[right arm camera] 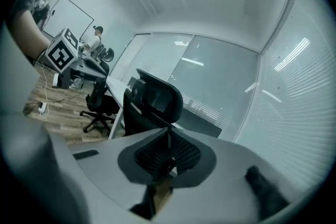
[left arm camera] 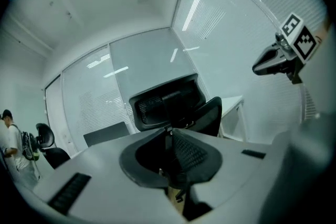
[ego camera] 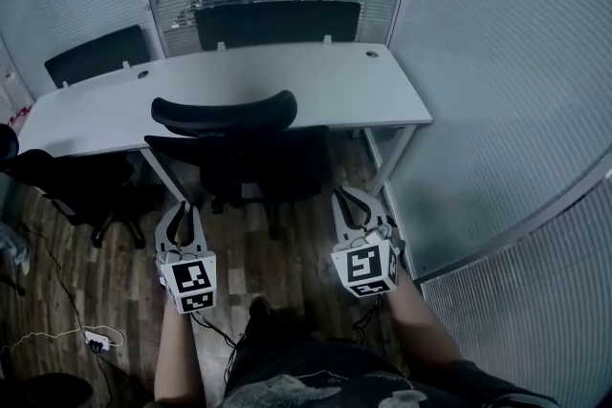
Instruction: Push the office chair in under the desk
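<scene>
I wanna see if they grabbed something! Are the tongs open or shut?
Left tongs: shut, holding nothing.
Right tongs: shut, holding nothing.

left gripper (left arm camera: 169,132) closed, empty, office chair (left arm camera: 165,103) ahead, desk (left arm camera: 233,104) beyond

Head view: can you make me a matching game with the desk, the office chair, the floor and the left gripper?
Things:
1. desk
2. office chair
3. floor
4. left gripper

What fits:
A. black, with a headrest
B. jaws shut, holding nothing
C. white top
D. brown wood planks

Pairs: 1-C, 2-A, 3-D, 4-B.
</scene>
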`<state>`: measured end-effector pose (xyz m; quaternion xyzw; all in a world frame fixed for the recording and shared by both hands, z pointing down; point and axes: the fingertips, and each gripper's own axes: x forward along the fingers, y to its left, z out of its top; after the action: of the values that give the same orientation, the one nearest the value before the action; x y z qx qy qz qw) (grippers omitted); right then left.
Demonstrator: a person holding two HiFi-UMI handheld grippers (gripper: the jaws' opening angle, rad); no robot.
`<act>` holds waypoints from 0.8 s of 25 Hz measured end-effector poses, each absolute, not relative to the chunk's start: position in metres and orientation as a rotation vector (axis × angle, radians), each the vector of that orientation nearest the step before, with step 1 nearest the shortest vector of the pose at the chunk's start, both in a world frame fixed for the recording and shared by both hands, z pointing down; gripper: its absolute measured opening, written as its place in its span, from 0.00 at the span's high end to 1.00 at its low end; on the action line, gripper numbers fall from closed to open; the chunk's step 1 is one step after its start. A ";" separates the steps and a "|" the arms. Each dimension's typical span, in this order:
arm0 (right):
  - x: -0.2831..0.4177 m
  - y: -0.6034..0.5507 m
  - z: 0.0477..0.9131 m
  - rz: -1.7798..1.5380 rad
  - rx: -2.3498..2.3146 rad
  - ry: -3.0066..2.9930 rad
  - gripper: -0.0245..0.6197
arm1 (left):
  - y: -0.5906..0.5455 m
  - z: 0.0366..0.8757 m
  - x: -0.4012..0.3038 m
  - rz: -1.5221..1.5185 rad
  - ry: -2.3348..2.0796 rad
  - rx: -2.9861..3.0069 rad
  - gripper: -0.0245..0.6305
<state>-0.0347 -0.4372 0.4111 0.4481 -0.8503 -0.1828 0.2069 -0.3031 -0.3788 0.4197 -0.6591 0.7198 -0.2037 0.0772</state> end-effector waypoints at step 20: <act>-0.008 -0.358 0.437 -0.296 1.128 -2.496 0.93 | -0.285 0.419 -0.235 -0.456 2.276 -2.086 0.94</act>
<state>-0.0081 -0.3582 0.4367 0.4016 -0.8892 -0.1053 0.1921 -0.2350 -0.2853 0.4191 -0.6684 0.7292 -0.1461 0.0104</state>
